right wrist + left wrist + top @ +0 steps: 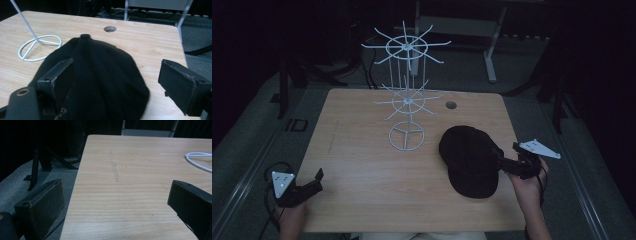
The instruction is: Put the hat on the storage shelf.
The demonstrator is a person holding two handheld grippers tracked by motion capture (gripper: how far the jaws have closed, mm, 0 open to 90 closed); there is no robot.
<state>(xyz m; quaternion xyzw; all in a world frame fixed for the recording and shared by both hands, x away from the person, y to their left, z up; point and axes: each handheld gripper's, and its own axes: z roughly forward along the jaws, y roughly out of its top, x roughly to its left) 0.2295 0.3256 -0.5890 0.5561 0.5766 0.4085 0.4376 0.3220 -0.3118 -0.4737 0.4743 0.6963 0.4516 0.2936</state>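
A black cap [471, 160] lies flat on the right half of the wooden table [362, 165], near the front edge, its top button pointing toward the round cable hole [451, 105] farther back. The right gripper [508, 159] comes in from the table's right edge with its jaws spread wide; in the right gripper view the cap [100, 80] sits between them, one jaw over the fabric and the other clear of it to the side, nothing clamped. The left gripper [314, 181] rests at the front left corner, jaws parted and empty, straddling the table's left edge in the left gripper view. A white wire display rack [407, 90] with two tiers of radiating hooks stands on its ring base behind the cap, toward the table's middle.
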